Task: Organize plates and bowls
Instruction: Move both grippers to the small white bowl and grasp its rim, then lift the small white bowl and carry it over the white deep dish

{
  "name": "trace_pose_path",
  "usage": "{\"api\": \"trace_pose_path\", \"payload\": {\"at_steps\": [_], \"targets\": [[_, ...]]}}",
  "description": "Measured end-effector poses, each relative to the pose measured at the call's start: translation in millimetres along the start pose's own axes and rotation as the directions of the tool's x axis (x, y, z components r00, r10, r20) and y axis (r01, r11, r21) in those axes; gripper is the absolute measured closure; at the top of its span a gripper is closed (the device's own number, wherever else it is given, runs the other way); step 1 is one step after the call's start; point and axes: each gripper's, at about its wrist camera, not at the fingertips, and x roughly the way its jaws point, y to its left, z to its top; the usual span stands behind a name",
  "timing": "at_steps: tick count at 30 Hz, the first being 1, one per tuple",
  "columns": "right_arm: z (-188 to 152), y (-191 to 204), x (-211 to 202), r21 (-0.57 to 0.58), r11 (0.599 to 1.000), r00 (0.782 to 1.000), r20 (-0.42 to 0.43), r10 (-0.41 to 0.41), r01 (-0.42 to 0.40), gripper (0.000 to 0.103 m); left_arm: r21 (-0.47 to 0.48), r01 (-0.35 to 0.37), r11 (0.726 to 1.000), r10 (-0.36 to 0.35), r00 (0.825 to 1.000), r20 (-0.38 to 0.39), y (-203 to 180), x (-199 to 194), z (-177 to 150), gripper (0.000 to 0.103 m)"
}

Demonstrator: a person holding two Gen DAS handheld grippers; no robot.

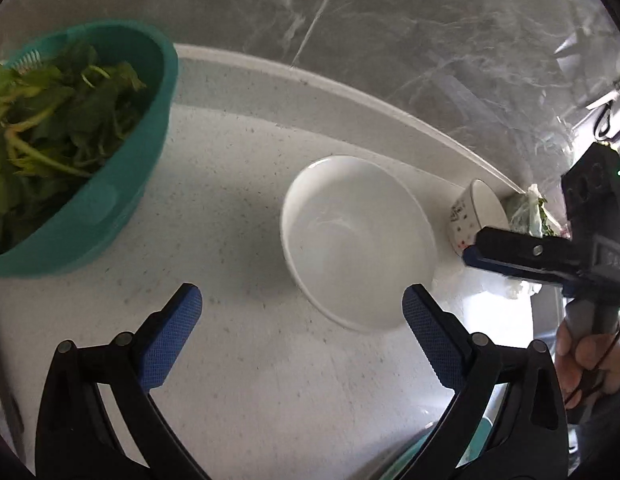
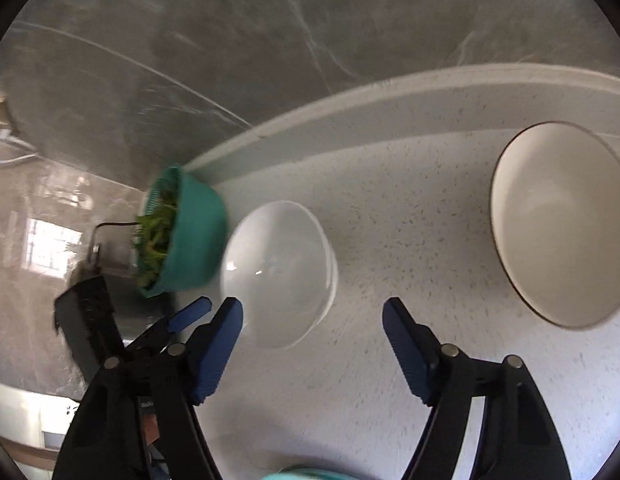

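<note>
White bowl [image 1: 358, 240] lies just ahead betw. left tool [image 1: 302, 316] & right tool [image 2: 312, 320], both agape, empty.

The worktop [image 1: 250, 200] is off-white with fine grey speckles. A plain white bowl [image 1: 358, 240] sits beside a teal colander [image 1: 110, 208] of green leaves [image 1: 58, 120]. A cream bowl [image 2: 558, 224] has a thin dark rim. Both tongs have black arms with blue cross-hatched pads [image 1: 172, 336].
</note>
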Motion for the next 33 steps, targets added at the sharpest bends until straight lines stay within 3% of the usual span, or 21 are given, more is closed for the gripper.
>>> {"api": "trace_pose_path", "payload": {"at_steps": [2,4,6,13,15,27,33], "targets": [[3,-4,9,0.021,1.000,1.000,-0.009,-0.011,0.011,0.031,0.000,0.008,1.000,-0.008,1.000,-0.010,4,13,4,0.005],[7,-6,17,0.026,1.000,1.000,-0.019,-0.016,0.017,0.031,0.006,0.009,1.000,-0.009,1.000,-0.019,8,23,11,0.017],[9,-9,21,0.029,0.999,0.999,-0.033,-0.024,0.025,0.031,0.004,0.020,1.000,-0.020,0.999,-0.031,11,33,18,0.036],[14,-26,32,0.057,0.998,0.998,-0.062,-0.033,0.036,0.036,-0.004,0.010,1.000,-0.010,0.999,-0.044,17,49,18,0.048],[15,-25,35,0.049,0.998,0.997,-0.068,-0.031,0.034,0.041,-0.005,0.016,1.000,-0.017,0.998,-0.053,19,52,19,0.068],[17,-19,48,0.021,1.000,0.994,-0.105,-0.007,0.009,0.087,0.034,0.021,0.999,-0.019,0.998,-0.061,-3,61,20,0.089],[15,-15,51,0.017,1.000,0.994,-0.109,0.002,-0.001,0.087,0.039,0.011,0.999,-0.009,0.998,-0.061,-10,59,18,0.090]]}}
